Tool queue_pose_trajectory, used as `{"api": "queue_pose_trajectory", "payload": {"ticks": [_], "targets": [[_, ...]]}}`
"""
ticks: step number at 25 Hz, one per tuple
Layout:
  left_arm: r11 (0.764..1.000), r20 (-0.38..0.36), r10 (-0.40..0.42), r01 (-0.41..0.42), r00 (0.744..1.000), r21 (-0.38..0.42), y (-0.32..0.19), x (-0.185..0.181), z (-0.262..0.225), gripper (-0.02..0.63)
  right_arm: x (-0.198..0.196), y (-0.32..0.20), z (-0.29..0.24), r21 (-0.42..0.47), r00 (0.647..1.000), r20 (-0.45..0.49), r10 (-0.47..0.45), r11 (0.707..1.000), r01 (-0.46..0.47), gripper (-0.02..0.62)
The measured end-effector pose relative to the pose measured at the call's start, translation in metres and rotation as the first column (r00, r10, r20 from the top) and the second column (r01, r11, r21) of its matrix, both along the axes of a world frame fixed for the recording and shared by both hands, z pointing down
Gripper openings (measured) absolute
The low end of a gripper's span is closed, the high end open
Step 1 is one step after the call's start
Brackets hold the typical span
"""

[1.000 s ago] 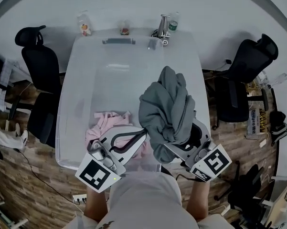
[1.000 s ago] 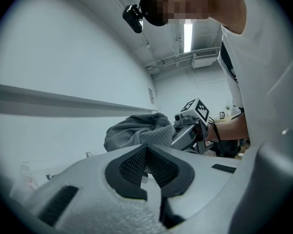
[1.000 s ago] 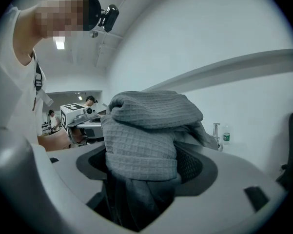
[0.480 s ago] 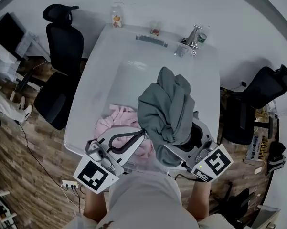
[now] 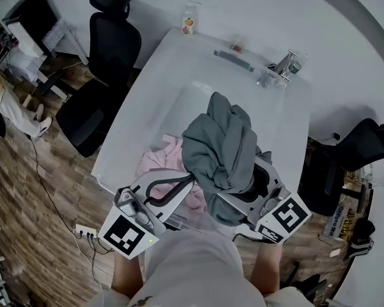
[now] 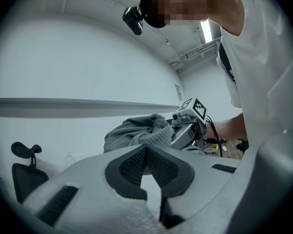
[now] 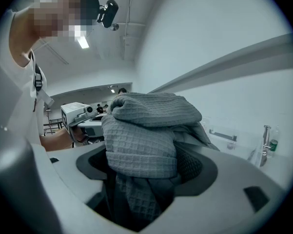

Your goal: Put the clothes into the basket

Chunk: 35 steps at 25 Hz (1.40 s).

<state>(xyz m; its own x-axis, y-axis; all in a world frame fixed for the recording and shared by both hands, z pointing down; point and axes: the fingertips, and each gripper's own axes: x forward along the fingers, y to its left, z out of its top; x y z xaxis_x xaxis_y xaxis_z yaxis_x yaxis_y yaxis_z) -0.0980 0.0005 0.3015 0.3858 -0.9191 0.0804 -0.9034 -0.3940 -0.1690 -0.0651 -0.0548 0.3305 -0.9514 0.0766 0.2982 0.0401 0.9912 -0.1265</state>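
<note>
A clear basket is set on a white desk, and bare desk top is seen round the basket's far and left sides. A black chair is parked left of the basket, off the desk's edge, and a second chair right of it, both well apart from it.

A grey garment, waffle-knit and bunched in thick folds, is held above the basket's near right part. The right tool is clamped on it, its jaws spread by the bulk. The left tool, over the basket's near edge, is closed pad to pad, with nothing gripped. A pink garment is seen at the basket's near left corner.
</note>
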Motion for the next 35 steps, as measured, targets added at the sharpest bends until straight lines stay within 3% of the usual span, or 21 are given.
{"api": "queue_pose_trajectory", "payload": {"ticks": [10,18,27,35], "targets": [[0.995,-0.022,-0.102,0.102,0.995,-0.019,0.019,-0.028,0.013,0.005,-0.043,0.020,0.035,-0.086,0.990,-0.045,-0.135,0.988,0.131,0.360],[0.979,-0.042,-0.192,0.189,0.980,-0.082,0.039,-0.054,0.040,0.005,-0.077,0.038,0.084,-0.113,0.960,-0.172,-0.219,0.973,0.201,0.360],[0.955,-0.070,-0.277,0.266,0.958,-0.133,0.061,-0.078,0.065,0.005,-0.100,0.061,0.143,-0.109,0.890,-0.336,-0.309,0.951,0.289,0.362],[0.949,-0.082,-0.294,0.281,0.952,-0.142,0.067,-0.087,0.072,0.005,-0.100,0.081,0.198,-0.106,0.800,-0.482,-0.357,0.930,0.351,0.364]]}}
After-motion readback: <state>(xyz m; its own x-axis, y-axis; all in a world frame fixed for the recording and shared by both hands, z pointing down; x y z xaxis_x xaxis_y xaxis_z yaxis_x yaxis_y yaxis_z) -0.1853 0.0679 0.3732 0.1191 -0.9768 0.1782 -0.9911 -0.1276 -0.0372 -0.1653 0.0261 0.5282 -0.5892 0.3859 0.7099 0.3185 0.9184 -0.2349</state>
